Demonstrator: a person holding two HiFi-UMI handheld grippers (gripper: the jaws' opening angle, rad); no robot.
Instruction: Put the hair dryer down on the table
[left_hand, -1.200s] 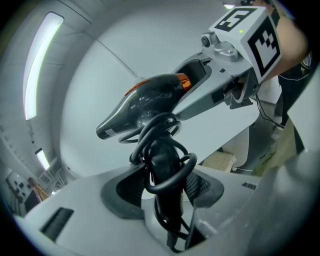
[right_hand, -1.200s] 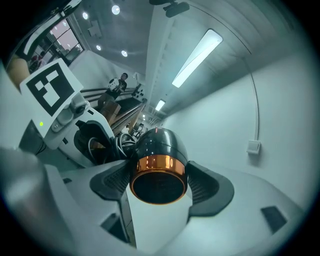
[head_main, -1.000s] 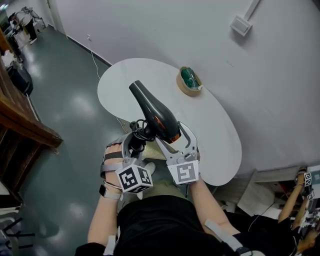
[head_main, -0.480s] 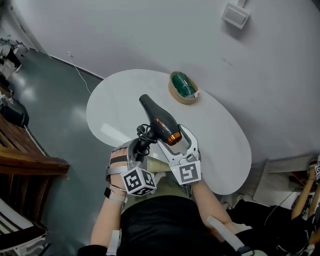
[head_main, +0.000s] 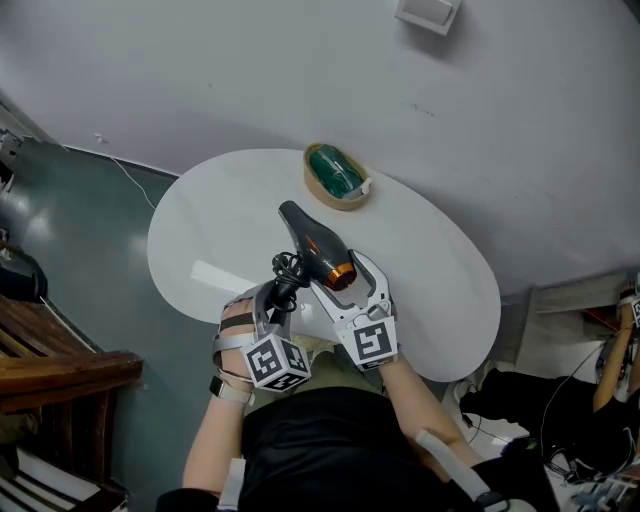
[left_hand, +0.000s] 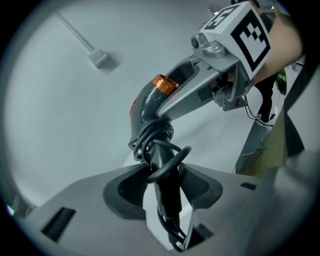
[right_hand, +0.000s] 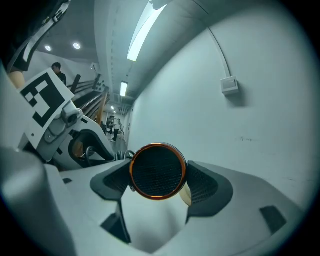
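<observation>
Dryer (head_main: 318, 243) hangs over the table's (head_main: 215, 225) near half, nozzle toward the wall (head_main: 520, 150) — right gripper (head_main: 343, 273) clamps its rear end, left gripper's (head_main: 281, 288) jaws just closed further on the handle.

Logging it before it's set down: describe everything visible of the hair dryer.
Dark grey plastic hair dryer, copper-ringed mesh rear, cord wound round its handle. The left hand-held gripper, jaws just closing, holds the handle; the right hand-held gripper holds the rear. It is over the white table, nozzle toward the wall.
</observation>
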